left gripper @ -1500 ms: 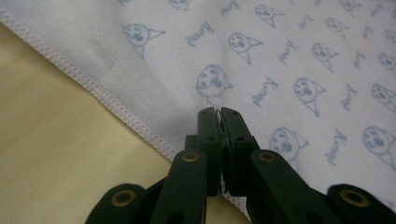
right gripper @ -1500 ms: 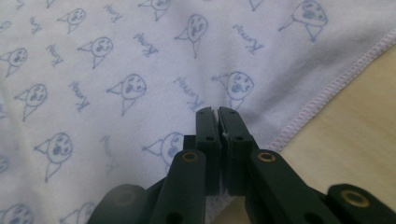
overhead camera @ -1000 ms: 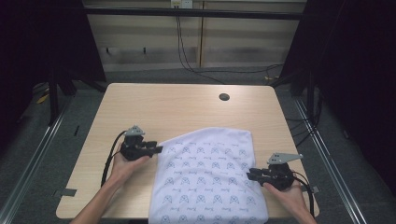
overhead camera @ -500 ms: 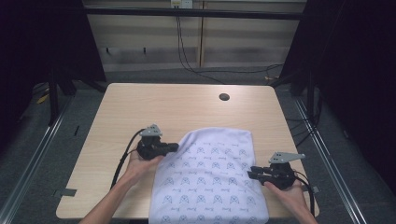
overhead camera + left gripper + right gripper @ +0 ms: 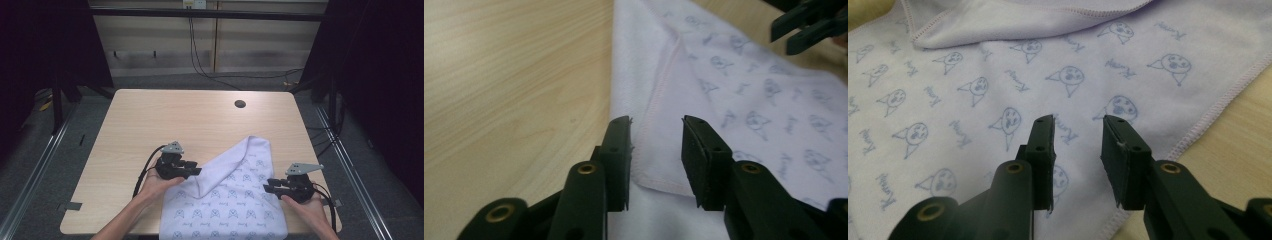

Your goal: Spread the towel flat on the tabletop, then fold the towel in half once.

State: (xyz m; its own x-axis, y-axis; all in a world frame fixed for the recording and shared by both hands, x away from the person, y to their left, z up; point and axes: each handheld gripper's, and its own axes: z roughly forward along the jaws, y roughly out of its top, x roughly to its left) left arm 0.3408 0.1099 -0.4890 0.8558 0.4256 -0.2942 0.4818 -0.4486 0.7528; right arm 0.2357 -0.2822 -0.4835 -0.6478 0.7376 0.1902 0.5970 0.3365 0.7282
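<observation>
Cloth: a white soft cloth with a pale blue printed pattern of small animal heads and words (image 5: 235,200) lies on the near part of the table, between the two grippers; its near edge reaches over the table edge toward the person.
Cloth fold: the left corner is folded over onto the printed side, so the plain white back shows there; a stitched hem (image 5: 659,95) runs along this folded flap.
Table: a light wooden table with rounded corners (image 5: 165,120) carries the cloth; its far half is bare wood.
Table hole: a small dark round hole (image 5: 240,104) sits near the far edge, well apart from the cloth.
Left gripper: the black two-jaw left gripper (image 5: 195,171) is at the left edge of the cloth, at the folded flap, and points toward the right.
Left gripper fingers: they stand apart, and they have just been opening; in the left gripper view the hem of the flap lies in the gap, but the pads do not press on it.
Right gripper: the black two-jaw right gripper (image 5: 267,187) is at the right side of the cloth and points toward the left, low over the printed fabric.
Right gripper fingers: they stand apart and have just been opening; the printed cloth is under and behind them, nothing is clamped.
Hands: the person's left hand (image 5: 157,182) and right hand (image 5: 305,207) hold the grippers from the near side.
</observation>
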